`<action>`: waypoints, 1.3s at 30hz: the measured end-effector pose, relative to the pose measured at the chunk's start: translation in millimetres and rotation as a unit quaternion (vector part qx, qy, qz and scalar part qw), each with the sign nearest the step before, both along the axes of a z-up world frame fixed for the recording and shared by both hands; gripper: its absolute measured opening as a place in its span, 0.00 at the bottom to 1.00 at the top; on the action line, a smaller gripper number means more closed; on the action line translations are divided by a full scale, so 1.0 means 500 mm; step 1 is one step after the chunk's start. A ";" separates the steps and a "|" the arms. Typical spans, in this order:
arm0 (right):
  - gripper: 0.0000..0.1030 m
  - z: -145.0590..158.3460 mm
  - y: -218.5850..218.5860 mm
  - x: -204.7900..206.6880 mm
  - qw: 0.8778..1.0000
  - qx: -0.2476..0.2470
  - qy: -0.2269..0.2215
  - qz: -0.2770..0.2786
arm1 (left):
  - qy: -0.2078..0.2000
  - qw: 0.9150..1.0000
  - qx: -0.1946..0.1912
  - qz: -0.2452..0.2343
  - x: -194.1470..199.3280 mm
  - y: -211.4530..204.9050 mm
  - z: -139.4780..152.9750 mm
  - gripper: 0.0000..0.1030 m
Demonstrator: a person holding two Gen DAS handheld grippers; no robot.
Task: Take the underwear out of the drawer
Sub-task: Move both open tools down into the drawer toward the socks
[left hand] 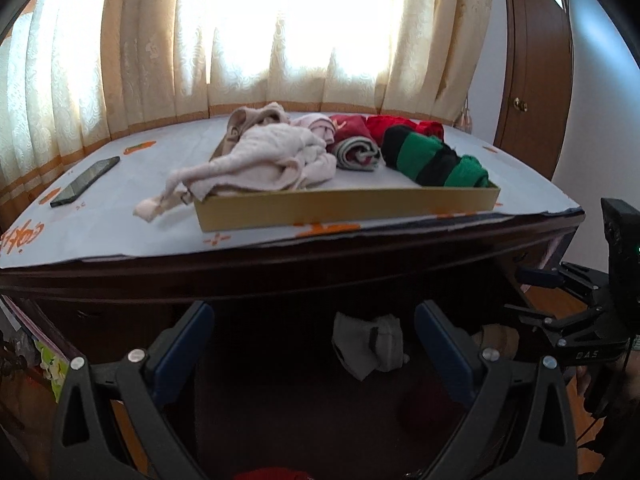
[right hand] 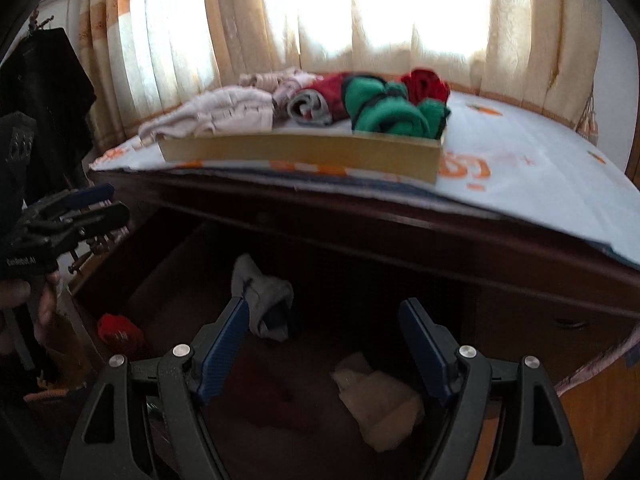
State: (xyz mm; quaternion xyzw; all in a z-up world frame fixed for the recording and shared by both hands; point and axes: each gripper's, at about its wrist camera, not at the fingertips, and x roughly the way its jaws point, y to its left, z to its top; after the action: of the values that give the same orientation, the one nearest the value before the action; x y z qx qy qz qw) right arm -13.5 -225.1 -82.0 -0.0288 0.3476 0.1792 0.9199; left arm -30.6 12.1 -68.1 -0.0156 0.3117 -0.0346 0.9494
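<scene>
Left gripper (left hand: 314, 338) is hanging over the open drawer (right hand: 168, 264), jaws standing wide apart, nothing between the pads, touching nothing. A grey underwear piece (left hand: 370, 346) is lying on the dark drawer floor, showing between the jaws in the left wrist view but lower and apart from them. Right gripper (right hand: 324, 338) is likewise pointing down into the drawer with jaws spread wide and empty; a cream underwear piece (right hand: 378, 404) is lying just below and between them, not gripped. The grey piece is sitting beside the right gripper's left finger (right hand: 224, 344), contact unclear. A red garment (right hand: 118, 334) is lying at the drawer's left corner.

Above the drawer, the dark wooden desk (left hand: 280, 268) is carrying a pale cloth with orange print (left hand: 120, 184). A shallow tan tray (left hand: 344, 206) is sitting on the cloth, holding pinkish-white garments (left hand: 256, 160) spilling over its left edge, a grey-red roll (left hand: 358, 152), red pieces (left hand: 400, 126) and a green-and-black striped roll (left hand: 436, 160). A dark phone (left hand: 86, 180) is lying on the cloth left of the tray. Cream curtains (left hand: 160, 60) are glowing with backlight behind; a brown wardrobe door (left hand: 532, 80) is standing at right.
</scene>
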 end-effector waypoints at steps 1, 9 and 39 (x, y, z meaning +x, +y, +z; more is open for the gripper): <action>0.77 -0.009 -0.003 0.001 1.000 -0.004 0.006 -0.001 | 0.003 1.000 0.000 0.000 0.000 0.000 -0.004 0.99; 0.77 -0.043 -0.008 0.003 0.999 -0.025 0.035 -0.003 | 0.021 1.000 -0.006 -0.002 -0.004 0.003 -0.030 0.99; 0.61 -0.144 0.036 0.070 0.959 -0.220 0.160 0.078 | 0.094 0.995 0.034 -0.025 0.001 0.043 -0.066 0.99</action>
State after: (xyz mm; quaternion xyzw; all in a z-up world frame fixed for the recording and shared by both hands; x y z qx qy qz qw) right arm 21.5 -207.0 -153.8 -0.2285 0.5176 0.1714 0.8065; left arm -29.9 33.5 -101.2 0.0211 0.4013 -0.0456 0.9146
